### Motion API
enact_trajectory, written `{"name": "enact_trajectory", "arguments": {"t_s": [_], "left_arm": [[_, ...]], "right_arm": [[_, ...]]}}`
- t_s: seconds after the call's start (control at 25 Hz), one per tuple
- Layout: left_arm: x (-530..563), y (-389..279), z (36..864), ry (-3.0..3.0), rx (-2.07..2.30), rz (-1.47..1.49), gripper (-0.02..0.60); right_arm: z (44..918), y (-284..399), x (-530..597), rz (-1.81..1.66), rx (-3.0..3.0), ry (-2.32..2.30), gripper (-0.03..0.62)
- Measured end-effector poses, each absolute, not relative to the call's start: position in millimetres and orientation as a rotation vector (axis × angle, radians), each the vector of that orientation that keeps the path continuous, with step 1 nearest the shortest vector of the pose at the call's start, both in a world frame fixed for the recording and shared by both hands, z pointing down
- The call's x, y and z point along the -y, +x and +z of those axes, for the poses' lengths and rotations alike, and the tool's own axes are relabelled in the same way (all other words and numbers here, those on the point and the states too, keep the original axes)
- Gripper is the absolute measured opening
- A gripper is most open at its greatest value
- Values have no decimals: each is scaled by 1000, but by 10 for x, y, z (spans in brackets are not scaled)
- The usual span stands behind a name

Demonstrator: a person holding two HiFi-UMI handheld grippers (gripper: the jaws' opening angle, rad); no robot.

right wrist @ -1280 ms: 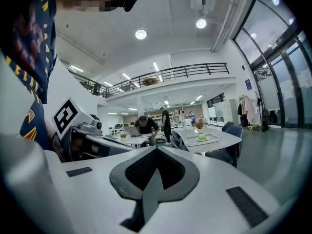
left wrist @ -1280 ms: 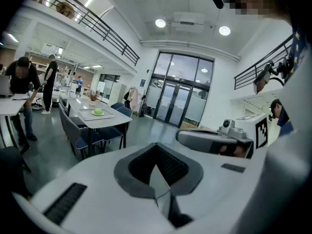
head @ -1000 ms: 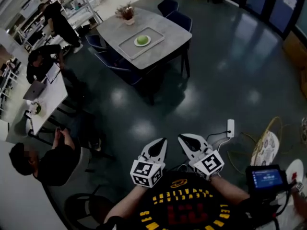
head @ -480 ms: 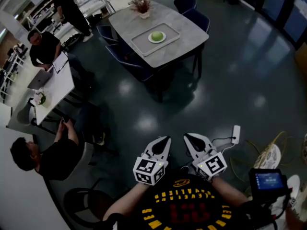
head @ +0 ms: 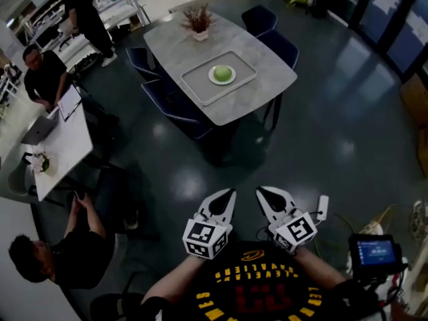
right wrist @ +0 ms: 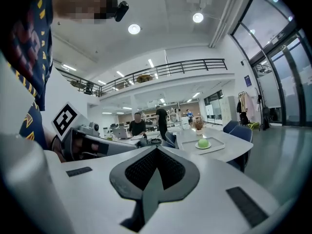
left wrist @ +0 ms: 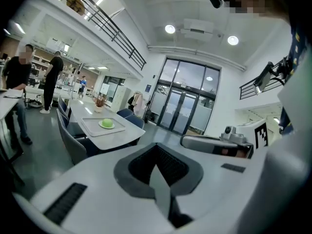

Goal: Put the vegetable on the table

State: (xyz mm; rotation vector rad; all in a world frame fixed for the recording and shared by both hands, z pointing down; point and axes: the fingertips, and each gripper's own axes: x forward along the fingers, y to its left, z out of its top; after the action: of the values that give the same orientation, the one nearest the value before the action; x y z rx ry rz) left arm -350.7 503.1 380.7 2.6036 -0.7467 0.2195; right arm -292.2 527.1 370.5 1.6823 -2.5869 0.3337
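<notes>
A round green vegetable (head: 222, 73) lies on a white plate inside a grey tray (head: 198, 86) on the grey dining table (head: 262, 91), far ahead of me. It also shows small in the left gripper view as the vegetable (left wrist: 107, 124) and in the right gripper view as the vegetable (right wrist: 203, 143). My left gripper (head: 227, 195) and right gripper (head: 263, 192) are held close to my body, side by side, well short of the table. Both are shut with nothing between their jaws, as the left gripper (left wrist: 156, 145) and right gripper (right wrist: 156, 148) show up close.
A pot of dried flowers (head: 199, 23) stands at the table's far end. Blue chairs (head: 171, 103) flank the table. People sit and stand by a white desk (head: 61, 136) on the left. A power strip (head: 322, 207) and cables lie on the dark floor at right.
The table with the tray has drifted lower and larger in the head view as I come nearer. Both grippers keep their place in front of my body, still shut.
</notes>
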Motion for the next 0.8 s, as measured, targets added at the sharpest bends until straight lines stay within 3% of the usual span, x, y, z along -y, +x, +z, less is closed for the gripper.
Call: {"name": "enact_trajectory", "arguments": {"t_s": [0.48,0.8], "left_arm": [[-3822,-3467,3815,2552,754,144,0],[-3083,-2942,3957,2507,873,201,0]], "right_arm": [[3753,-2754,-4114,392,2552,1722,-5],[3866,-2219,-3319,477,2677,1628,-5]]}}
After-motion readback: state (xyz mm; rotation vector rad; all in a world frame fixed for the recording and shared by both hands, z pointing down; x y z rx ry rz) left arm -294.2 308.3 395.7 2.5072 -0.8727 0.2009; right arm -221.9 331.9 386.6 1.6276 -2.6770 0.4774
